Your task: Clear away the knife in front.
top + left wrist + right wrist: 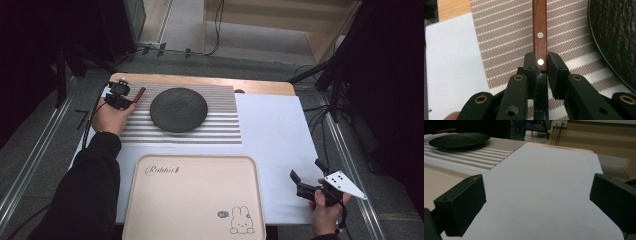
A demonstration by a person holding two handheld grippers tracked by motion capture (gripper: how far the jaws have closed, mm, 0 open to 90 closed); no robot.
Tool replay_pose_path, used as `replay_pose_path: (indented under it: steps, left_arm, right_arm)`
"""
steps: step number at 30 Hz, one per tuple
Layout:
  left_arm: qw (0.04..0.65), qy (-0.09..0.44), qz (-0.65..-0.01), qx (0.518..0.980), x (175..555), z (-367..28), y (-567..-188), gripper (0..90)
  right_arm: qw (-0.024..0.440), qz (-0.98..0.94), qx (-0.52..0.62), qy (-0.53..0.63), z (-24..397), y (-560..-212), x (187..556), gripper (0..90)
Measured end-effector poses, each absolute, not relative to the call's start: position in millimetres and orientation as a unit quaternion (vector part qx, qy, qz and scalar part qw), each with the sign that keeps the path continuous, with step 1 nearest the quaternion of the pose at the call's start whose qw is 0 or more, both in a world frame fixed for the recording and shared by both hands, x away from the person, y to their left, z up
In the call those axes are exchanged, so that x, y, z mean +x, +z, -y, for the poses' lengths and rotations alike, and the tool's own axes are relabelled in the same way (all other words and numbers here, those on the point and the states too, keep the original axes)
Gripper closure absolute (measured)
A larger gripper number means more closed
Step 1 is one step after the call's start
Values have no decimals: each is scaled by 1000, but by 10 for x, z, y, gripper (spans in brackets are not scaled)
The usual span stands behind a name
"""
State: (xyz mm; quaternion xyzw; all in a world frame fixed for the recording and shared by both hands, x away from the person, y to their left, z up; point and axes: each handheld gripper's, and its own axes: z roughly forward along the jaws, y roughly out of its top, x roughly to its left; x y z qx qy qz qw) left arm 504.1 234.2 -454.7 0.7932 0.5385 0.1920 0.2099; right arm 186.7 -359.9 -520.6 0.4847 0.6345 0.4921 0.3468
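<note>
Two tongs: one in each hand, left and right of the table (280,130), well apart.
Left tongs (134,98): at the far left corner of the striped mat (225,127); the jaws are pinched narrow on the end of a wooden handle (539,35), one pad on each side of it.
Wooden handle: reddish-brown, with two pale rivets seen in the left gripper view; it runs straight on from the jaws over the striped mat, just left of the dark plate (178,109). What lies at its far end I cannot tell.
Striped mat: brown and white bands, lying on the far half of the table, partly over a white sheet (270,150).
Dark plate: round, rough-textured, sitting in the middle of the mat, near the handle but apart from it.
Tray (192,172): beige, with "Rabbit" lettering and a small rabbit drawing, at the near edge between the two hands, nothing in it.
Right tongs (306,177): at the near right corner over the white sheet; jaws stand wide, nothing between them, bearing a grey three-cornered plate.
</note>
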Motion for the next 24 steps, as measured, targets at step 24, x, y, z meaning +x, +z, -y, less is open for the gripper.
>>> replay_pose_path:
  steps: [24]
  left_arm:
    - [267, 153, -524, 795, 4702, -2309, -4464, 774]
  right_arm:
    - [348, -636, 483, 490, 3598, -5206, 1872, 0]
